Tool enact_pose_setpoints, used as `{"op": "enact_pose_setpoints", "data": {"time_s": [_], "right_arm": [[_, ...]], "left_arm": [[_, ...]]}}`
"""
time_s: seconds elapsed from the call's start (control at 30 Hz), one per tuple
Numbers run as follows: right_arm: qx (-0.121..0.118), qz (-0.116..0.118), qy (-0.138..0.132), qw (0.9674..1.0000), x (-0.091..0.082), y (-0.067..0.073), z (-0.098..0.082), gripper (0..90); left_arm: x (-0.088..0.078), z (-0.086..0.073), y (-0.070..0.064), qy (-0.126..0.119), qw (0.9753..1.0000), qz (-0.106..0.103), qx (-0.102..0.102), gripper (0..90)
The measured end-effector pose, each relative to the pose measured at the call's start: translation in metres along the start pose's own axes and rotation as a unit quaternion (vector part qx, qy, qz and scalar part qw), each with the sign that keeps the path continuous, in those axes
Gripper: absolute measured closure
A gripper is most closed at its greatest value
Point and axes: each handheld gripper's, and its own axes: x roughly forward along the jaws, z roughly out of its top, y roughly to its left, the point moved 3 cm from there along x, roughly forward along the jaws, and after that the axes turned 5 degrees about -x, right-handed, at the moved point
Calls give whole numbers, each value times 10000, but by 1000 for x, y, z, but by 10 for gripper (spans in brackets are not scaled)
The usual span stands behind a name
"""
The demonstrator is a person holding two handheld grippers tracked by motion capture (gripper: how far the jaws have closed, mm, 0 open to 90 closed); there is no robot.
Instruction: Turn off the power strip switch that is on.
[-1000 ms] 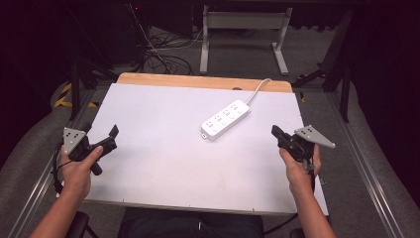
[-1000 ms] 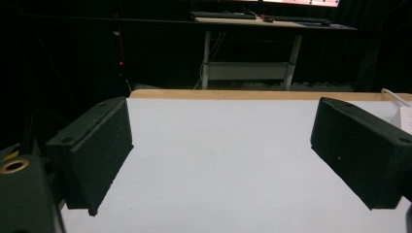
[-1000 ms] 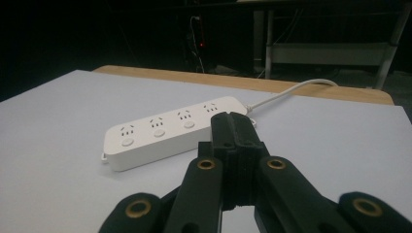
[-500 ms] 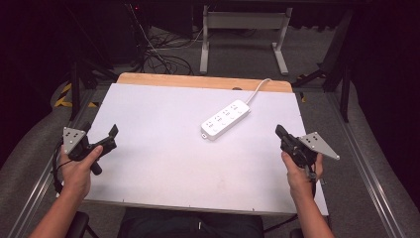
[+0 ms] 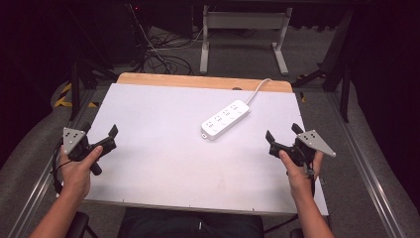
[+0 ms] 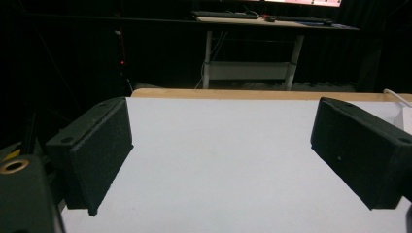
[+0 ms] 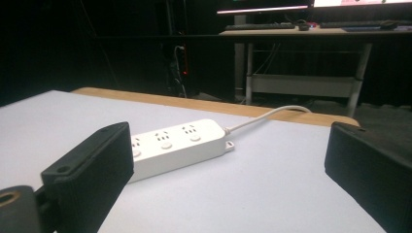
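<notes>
Tongs, left (image 5: pixel 99 136) and right (image 5: pixel 284 135), both spread wide, flanking white power strip (image 5: pixel 225 119).

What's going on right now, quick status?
Left gripper open, empty. Right gripper open, empty. Power strip flat on table, untouched. Nothing in the way.

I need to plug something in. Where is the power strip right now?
In the high view the power strip lies on the white table, right of centre toward the far edge, ahead of the right gripper, untouched.
</notes>
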Motion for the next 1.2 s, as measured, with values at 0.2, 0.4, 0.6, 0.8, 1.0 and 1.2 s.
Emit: {"op": "enact_pose_setpoints", "data": {"time_s": [0.2,0.4,0.6,0.8,1.0,1.2], "right_arm": [[-92,98,44,9999,2,4,-1,30],[-100,108,67,9999,1,4,-2,30],[-91,253,167,9995,3,3,-5,39],[-112,243,150,9995,4,5,-4,40],[-136,268,150,9994,5,7,-3,38],[-92,268,188,9994,6,5,-4,39]], "left_arm": [[0,0,0,-15,10000,-11,-13,84],[1,0,-1,-8,10000,-28,-13,84],[-2,0,-2,-13,10000,-46,23,84],[-7,0,0,-46,10000,-6,29,84],[-8,0,0,-44,10000,7,12,84],[-5,0,0,-30,10000,5,-3,84]]}}
